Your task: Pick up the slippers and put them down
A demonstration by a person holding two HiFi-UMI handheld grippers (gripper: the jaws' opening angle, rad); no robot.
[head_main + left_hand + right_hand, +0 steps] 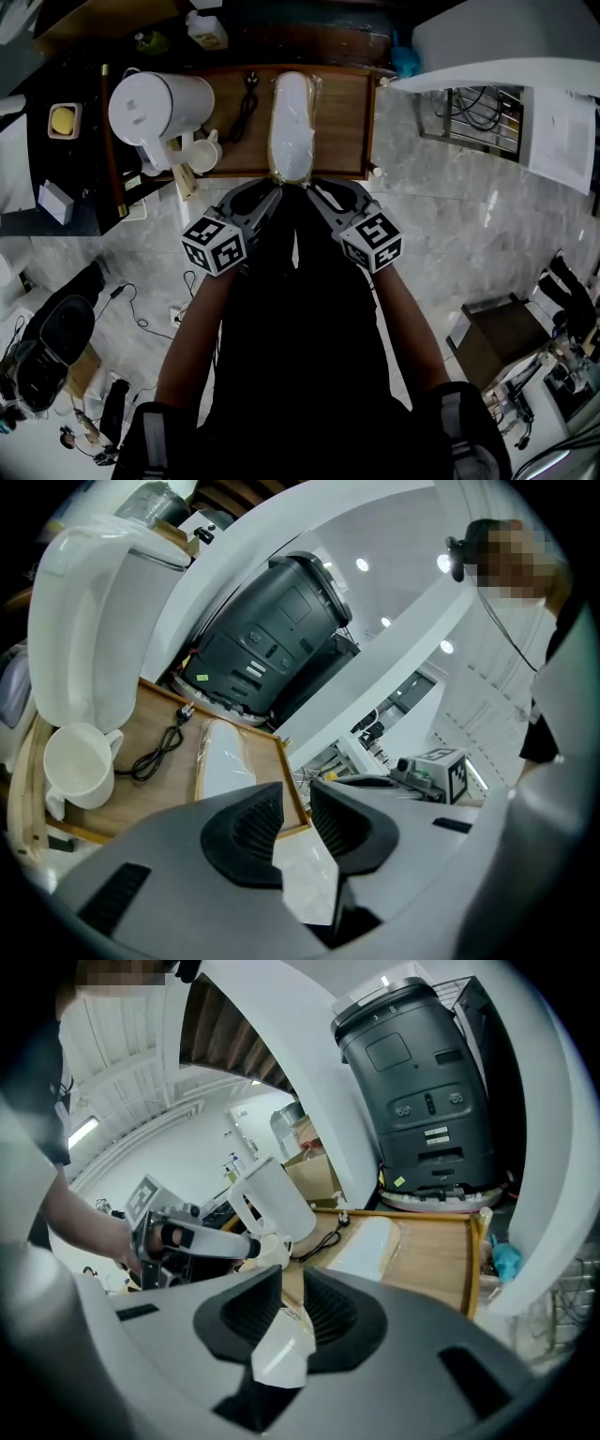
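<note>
A pair of white slippers in clear wrap (292,127) lies lengthwise on the wooden tray (347,122), its near end at the tray's front edge. Both grippers meet at that end. The left gripper (270,192) is open; in the left gripper view its jaws (296,808) stand apart with only pale floor between them and the slippers (225,757) ahead on the tray. The right gripper (319,192) has a narrow gap in which a crumpled bit of wrap (292,1312) sits between the pads; the slippers (370,1241) stretch away beyond.
A white kettle (155,108), white cups (202,155) and a black power cable (246,108) share the tray's left half. A black machine (272,639) stands behind the tray. Marble floor lies around, with a brown stool (502,337) at the right and cluttered gear at the left.
</note>
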